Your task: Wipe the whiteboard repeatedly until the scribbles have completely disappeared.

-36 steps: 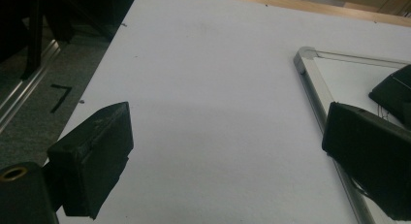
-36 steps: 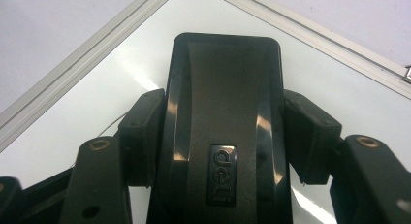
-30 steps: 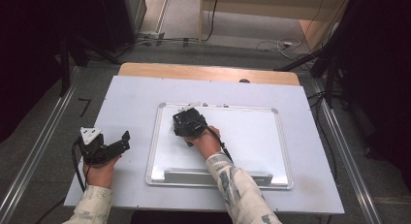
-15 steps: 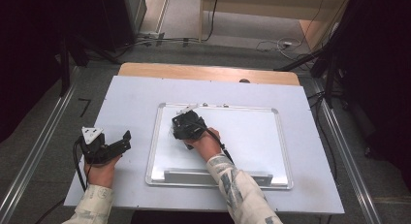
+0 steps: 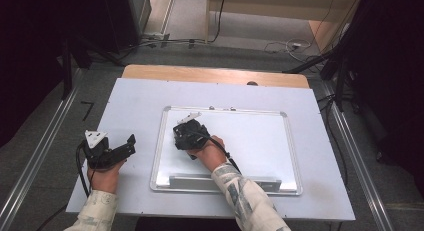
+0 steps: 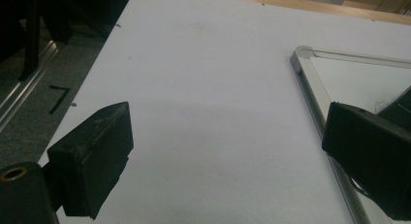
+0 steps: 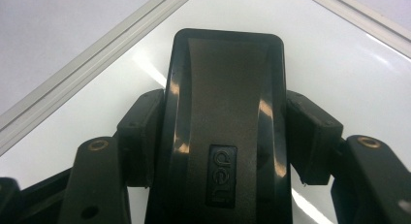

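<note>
1. Wiping step, I judge: right gripper clamps the eraser on the whiteboard, near its far-left corner.
2. Left gripper rests agape on the desk.
3. Next: sweep along the board, pressing flat.

High cam overhead, gripper cams close, all share whiteboard

Left tongs gape wide; right tongs stand clamped, pointing down.
</note>
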Tool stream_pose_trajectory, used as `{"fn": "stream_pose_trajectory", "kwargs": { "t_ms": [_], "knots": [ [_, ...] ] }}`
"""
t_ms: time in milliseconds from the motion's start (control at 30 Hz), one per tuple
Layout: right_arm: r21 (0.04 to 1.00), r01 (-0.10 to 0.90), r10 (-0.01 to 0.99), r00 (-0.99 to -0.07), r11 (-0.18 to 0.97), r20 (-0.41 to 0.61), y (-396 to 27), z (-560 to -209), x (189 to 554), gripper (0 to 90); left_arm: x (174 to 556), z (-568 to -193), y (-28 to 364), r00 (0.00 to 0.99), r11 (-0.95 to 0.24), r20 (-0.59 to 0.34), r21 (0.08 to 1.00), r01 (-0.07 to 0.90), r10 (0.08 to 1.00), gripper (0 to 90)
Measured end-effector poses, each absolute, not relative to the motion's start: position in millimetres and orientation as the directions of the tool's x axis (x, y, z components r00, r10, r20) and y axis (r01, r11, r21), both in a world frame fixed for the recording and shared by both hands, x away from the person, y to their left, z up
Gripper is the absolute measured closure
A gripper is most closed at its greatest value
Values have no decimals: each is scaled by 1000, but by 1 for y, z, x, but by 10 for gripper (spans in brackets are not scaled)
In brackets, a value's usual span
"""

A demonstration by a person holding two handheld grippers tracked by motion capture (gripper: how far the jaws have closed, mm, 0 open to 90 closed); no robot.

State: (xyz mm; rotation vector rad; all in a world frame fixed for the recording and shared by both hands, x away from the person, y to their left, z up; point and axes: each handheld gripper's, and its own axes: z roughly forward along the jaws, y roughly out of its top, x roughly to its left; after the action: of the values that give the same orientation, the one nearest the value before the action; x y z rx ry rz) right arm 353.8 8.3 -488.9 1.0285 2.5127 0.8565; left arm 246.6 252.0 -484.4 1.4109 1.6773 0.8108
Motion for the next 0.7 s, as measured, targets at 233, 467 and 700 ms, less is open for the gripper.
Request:
{"fn": "stream_pose_trajectory", "kwargs": {
  "t_ms": [233, 467, 700],
  "knots": [
    [621, 521, 688, -724, 586, -42, 11, -489, 346, 362, 246, -484, 252, -76, 180, -163, 857, 483, 984, 45],
    [621, 502, 664, -746, 603, -41, 13, -490, 335, 361, 246, -484, 252, -76, 180, -164, 857, 482, 984, 45],
    [621, 478, 634, -773, 621, -38, 12, -490, 324, 360, 246, -484, 252, -76, 180, -163, 857, 483, 984, 45]
  ]
}}
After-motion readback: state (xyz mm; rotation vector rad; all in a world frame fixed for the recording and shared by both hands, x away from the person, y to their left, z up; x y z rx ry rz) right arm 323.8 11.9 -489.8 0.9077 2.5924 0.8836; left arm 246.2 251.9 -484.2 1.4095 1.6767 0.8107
